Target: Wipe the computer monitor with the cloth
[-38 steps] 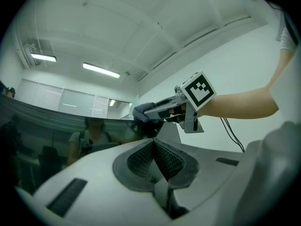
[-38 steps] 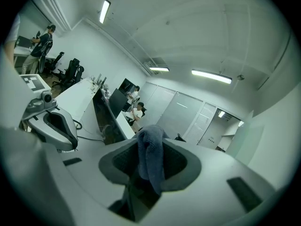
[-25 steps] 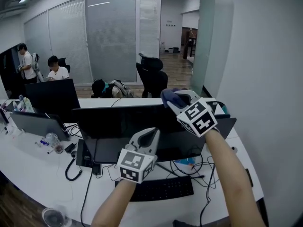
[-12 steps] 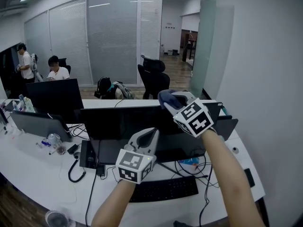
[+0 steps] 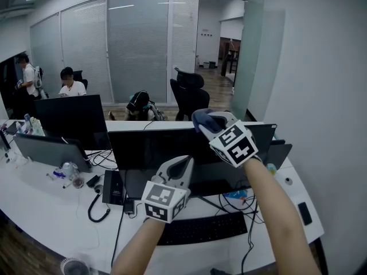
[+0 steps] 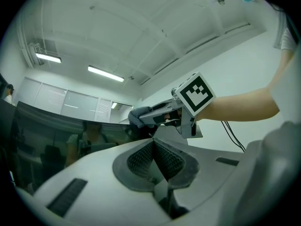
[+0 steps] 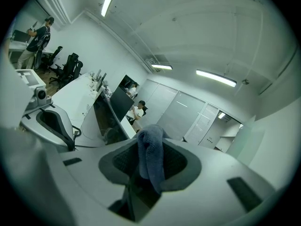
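Where cloth (image 5: pixel 202 119) meets monitor (image 5: pixel 155 148), seemingly touching, keyboard (image 5: pixel 200 229) below.

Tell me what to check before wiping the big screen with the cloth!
1. Cloth gripped by right gripper: ok, jaws shut on it.
2. Cloth up at the monitor: ok, by its top edge.
3. Cloth pressing on the screen: cannot tell.
4. Left gripper empty: ok, jaws together on nothing.
5. Left gripper out of the wiping path: cannot tell, it hovers in front of the lower screen.
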A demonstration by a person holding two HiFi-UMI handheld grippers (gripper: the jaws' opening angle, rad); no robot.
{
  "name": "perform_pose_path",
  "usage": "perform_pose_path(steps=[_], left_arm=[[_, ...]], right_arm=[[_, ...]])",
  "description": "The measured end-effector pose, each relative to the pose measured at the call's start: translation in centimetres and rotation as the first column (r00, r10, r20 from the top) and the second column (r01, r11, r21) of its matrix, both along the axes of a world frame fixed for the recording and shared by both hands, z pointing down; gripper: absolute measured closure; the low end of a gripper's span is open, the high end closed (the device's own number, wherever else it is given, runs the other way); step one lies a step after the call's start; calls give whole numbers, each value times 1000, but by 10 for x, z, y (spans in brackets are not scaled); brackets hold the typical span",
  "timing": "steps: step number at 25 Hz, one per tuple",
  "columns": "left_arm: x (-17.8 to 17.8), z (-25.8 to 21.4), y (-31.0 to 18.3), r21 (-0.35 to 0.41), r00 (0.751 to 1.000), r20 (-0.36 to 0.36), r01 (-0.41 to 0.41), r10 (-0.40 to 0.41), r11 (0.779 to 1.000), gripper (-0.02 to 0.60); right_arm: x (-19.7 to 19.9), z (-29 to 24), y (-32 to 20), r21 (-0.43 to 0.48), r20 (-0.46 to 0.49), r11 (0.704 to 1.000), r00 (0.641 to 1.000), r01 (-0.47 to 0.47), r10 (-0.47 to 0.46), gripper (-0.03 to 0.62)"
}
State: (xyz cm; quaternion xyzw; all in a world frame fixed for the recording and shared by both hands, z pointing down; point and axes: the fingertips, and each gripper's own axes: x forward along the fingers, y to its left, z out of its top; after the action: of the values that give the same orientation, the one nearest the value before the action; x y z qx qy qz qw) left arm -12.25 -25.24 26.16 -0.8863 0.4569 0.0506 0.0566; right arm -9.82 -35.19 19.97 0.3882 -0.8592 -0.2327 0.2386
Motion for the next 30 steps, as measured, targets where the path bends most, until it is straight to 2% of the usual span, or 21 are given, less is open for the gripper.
perform_pose_path(steps=[16, 30], left_arm=[[-70, 1, 15, 4, 999, -15, 30, -30, 1000, 574], [-116, -1, 22, 7, 998, -33, 59, -59, 998, 574]], right_arm=[[-77, 2, 15, 7, -34, 1000, 999, 19, -19, 468], [-130, 4, 25, 11, -48, 999, 998, 50, -49, 468]])
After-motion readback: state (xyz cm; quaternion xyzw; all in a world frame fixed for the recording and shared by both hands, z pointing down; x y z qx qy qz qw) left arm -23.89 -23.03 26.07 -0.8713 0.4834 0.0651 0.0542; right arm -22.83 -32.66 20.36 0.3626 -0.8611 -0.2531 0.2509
